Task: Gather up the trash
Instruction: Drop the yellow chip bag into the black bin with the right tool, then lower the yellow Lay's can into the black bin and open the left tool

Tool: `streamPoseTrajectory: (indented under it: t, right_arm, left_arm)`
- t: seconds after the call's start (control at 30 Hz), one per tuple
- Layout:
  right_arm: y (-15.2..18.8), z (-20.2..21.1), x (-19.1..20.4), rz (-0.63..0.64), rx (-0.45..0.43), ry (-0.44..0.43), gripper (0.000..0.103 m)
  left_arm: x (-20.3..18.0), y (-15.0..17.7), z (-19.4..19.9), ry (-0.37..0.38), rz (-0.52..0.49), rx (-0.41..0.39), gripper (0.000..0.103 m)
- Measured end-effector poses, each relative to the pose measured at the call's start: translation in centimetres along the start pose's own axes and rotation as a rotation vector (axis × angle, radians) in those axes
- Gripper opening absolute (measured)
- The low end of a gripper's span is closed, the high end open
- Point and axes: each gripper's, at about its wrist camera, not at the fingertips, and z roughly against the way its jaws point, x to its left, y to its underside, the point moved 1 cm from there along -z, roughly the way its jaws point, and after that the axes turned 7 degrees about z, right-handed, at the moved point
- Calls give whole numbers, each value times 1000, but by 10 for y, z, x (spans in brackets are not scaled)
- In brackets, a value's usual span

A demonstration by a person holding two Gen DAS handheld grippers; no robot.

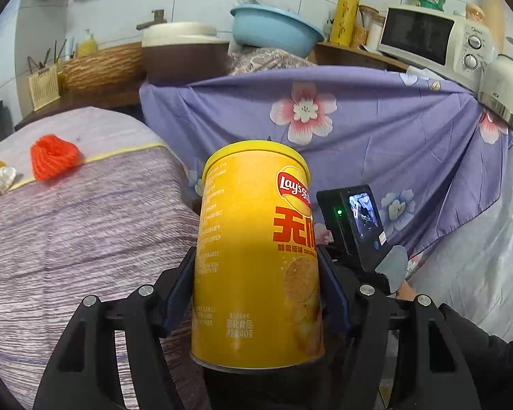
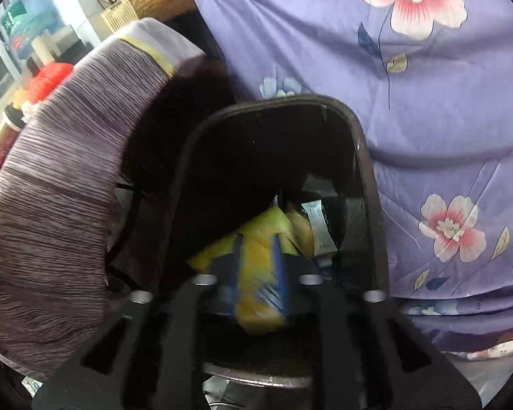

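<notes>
A tall yellow Lay's chips can (image 1: 253,225) stands upright between the blue pads of my left gripper (image 1: 255,251), which is shut on its lower half. My right gripper (image 2: 257,242) hangs over the mouth of a black trash bin (image 2: 371,177). A blurred yellow wrapper (image 2: 258,283) sits in the gap between its parted blue pads (image 2: 279,266). Down inside the bin lie more yellow packaging (image 2: 273,225) and a white packet (image 2: 319,232). In the left wrist view the right gripper's body with its small screen (image 1: 357,222) shows beside the can.
A table under a striped purple cloth (image 1: 68,239) carries orange yarn (image 1: 53,160) and a crumpled white scrap (image 1: 1,179). A floral purple sheet (image 1: 376,143) hangs behind the bin. On the counter are a blue basin (image 1: 273,27), a microwave (image 1: 431,39) and a rice cooker (image 1: 506,89).
</notes>
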Motion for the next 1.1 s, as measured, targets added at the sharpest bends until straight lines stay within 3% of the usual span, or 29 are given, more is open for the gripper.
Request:
streamPoseTrajectory:
  t: [0.03,0.17,0.23,0.6,0.7,0.9,1.0,1.03,1.1]
  right_arm:
    - [2,0,-1,-2,-10,10,50]
    - [5,7,-9,-11,-33,27,51]
    - [4,14,-13,-18,-52,32,59]
    - [-16,63,-40,-45,-164,124,61]
    - [-14,73,-46,-44,-186,171,71]
    - [-8,85,-63,-81,-207,220,72]
    - [-8,90,-68,-96,-217,227,72]
    - [-8,91,-68,-97,-220,228,72]
    - [-10,94,-68,-95,-226,230,72]
  left_arm:
    - [0,2,-5,1,-1,10,66]
    - [-4,7,-21,-4,-10,39,66]
    - [-8,7,-30,-2,-14,53,66]
    - [-24,18,-94,-1,-52,146,66]
    - [-22,19,-108,-12,-54,163,66]
    - [-16,19,-135,-28,-41,205,66]
    - [-16,17,-139,-36,-51,193,78]
    - [-16,16,-138,-41,-53,182,87]
    - [-16,13,-137,-42,-53,165,89]
